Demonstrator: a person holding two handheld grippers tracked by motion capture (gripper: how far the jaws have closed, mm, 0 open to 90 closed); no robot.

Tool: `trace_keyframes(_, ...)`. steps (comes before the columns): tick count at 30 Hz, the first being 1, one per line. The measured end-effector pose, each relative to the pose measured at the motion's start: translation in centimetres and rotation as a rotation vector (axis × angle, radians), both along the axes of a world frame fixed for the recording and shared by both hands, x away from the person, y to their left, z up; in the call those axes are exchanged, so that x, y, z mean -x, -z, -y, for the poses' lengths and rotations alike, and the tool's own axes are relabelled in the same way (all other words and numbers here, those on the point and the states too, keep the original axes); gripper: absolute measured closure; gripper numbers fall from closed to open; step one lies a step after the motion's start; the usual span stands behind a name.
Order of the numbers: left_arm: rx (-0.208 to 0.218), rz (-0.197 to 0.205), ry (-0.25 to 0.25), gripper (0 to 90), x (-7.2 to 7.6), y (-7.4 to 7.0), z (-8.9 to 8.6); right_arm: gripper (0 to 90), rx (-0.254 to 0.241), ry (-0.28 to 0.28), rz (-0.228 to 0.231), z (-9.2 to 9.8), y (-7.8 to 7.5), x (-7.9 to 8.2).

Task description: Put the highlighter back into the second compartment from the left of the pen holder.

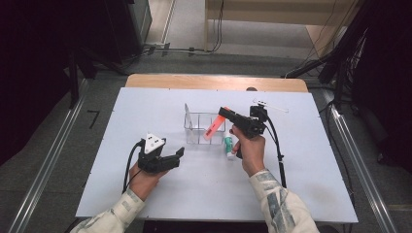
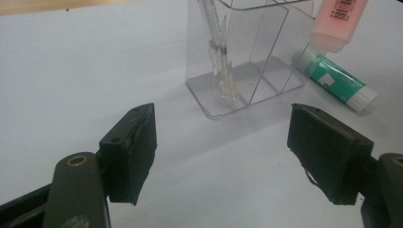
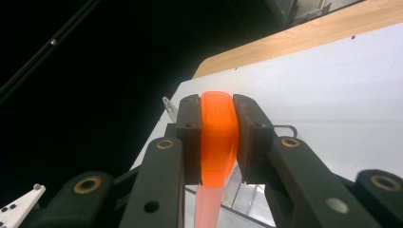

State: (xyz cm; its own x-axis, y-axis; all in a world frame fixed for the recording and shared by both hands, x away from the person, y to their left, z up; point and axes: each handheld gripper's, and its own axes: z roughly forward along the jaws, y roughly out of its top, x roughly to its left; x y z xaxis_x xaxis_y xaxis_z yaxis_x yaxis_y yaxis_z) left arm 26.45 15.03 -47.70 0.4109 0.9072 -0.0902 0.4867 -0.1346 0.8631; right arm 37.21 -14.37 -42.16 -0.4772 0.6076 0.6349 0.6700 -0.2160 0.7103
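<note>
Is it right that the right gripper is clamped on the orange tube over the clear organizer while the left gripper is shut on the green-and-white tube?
Not quite. The left gripper is open and holds nothing; the left gripper view shows the green-and-white tube lying on the table beyond its jaws, beside the clear organizer. The rest holds: the right gripper is clamped on the orange tube over the organizer.

Your clear divided holder [image 1: 198, 127] stands mid-table [image 1: 145, 194]. A thin clear item [image 2: 219, 52] stands in its left compartment. The tube [image 1: 214, 127] in your right gripper [image 1: 222, 113] slants over the holder's right rim. A glue stick [image 1: 228, 146] lies just right of the holder. Your left gripper [image 1: 176, 156] sits in front-left, well apart.
</note>
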Motion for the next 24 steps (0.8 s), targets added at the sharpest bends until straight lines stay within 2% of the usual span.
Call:
trace_keyframes(19, 0.000, -0.002, 0.001, 25.3, -0.1, 0.0, 0.0, 72.2, -0.039, 0.035, 0.020, 1.1, -1.4, -0.6)
trace_keyframes(24, 0.000, -0.002, 0.001, 25.3, -0.1, 0.0, 0.0, 72.1, -0.035, 0.050, 0.018, 1.0, -1.2, -1.1)
